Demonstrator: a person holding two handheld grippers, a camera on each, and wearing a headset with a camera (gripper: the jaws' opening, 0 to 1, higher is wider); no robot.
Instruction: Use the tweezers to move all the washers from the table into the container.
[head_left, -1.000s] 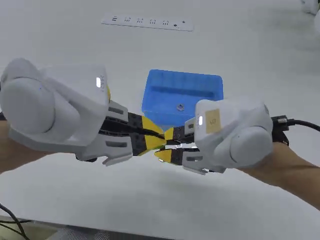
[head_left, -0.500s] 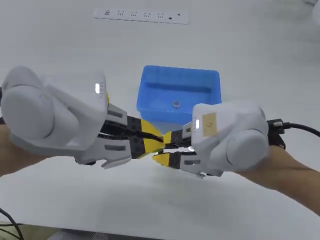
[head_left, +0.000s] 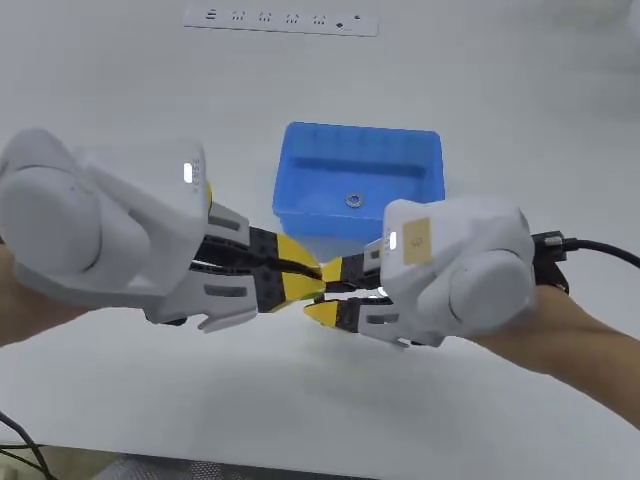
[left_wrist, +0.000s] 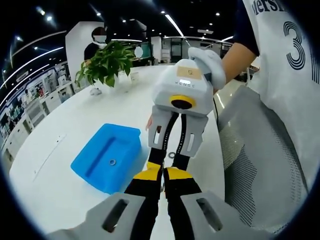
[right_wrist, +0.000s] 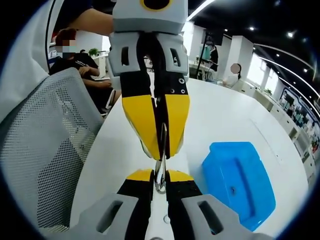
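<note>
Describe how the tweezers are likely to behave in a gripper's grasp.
The tweezers look like thin, shiny metal, so probably light and somewhat slippery. They are slender and pinched between the jaws of the left gripper and right gripper, so they may pivot if one lets go.

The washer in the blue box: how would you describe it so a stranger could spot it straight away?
Start with the wide white table and find the open blue container standing on it. On its floor lies one small grey metal washer. It is the lone thing inside, a dull ring against bright blue.
</note>
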